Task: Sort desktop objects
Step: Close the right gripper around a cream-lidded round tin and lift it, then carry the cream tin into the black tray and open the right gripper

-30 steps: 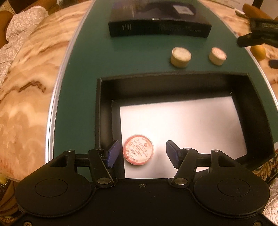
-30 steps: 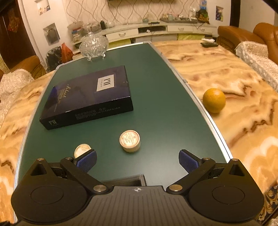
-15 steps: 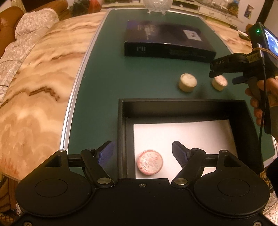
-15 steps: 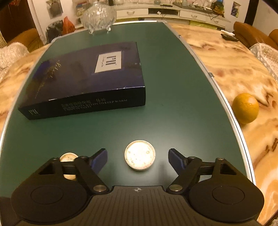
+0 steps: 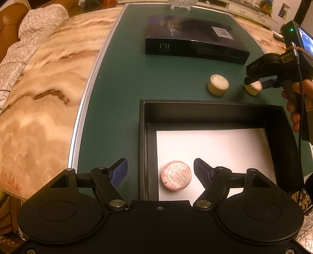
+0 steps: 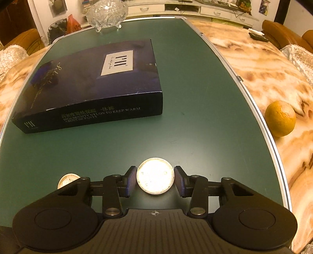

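A black open box [image 5: 143, 136] with a white floor stands on the green table; a round tin with a red-printed lid [image 5: 176, 177] lies in its near left corner. My left gripper [image 5: 160, 172] is open above that tin, apart from it. My right gripper [image 6: 155, 179] has its pads [image 6: 131, 180] closed against the sides of a cream round tin [image 6: 155, 175] that rests on the table; it also shows in the left wrist view [image 5: 253, 88]. A second cream tin [image 5: 218, 85] sits to its left, partly hidden in the right wrist view [image 6: 66, 179].
A large dark blue flat box [image 6: 93, 86] lies further back on the green table [image 6: 195, 97]. A glass bowl [image 6: 106, 13] stands at the far end. An orange [image 6: 280, 118] sits on the marble surface at the right. The metal rim [image 5: 86, 101] edges the green top.
My right gripper came down around the cream tin and its fingers closed onto it. My left gripper rose and pulled back from the tin in the box, staying open.
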Available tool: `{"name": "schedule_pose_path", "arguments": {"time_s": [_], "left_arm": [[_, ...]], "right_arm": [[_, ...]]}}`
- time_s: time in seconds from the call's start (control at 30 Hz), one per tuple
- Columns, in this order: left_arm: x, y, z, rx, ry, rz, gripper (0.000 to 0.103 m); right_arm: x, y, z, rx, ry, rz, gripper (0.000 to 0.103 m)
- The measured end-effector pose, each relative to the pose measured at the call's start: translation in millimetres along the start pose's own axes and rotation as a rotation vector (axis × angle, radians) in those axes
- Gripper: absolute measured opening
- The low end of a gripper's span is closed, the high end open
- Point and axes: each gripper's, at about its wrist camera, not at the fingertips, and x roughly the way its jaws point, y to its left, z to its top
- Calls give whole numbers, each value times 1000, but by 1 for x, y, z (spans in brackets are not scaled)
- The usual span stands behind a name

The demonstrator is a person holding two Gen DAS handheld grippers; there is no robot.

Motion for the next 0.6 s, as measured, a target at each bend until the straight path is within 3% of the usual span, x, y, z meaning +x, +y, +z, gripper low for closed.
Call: {"name": "schedule_pose_path", "arguments": {"time_s": [0.23,0.43,0.6], "left_arm": [[-4,1,-1,-5,-7,3,74],[-13,4,-2,-21,-25,4,74],[-24,7,-8,-36,-39,-6,74]], "right_arm": [[-14,-5,-1,20,-17,33,45],[-75,-13,-17,4,-57,100,45],[-122,-16,-50,-27,-62,128,45]]}}
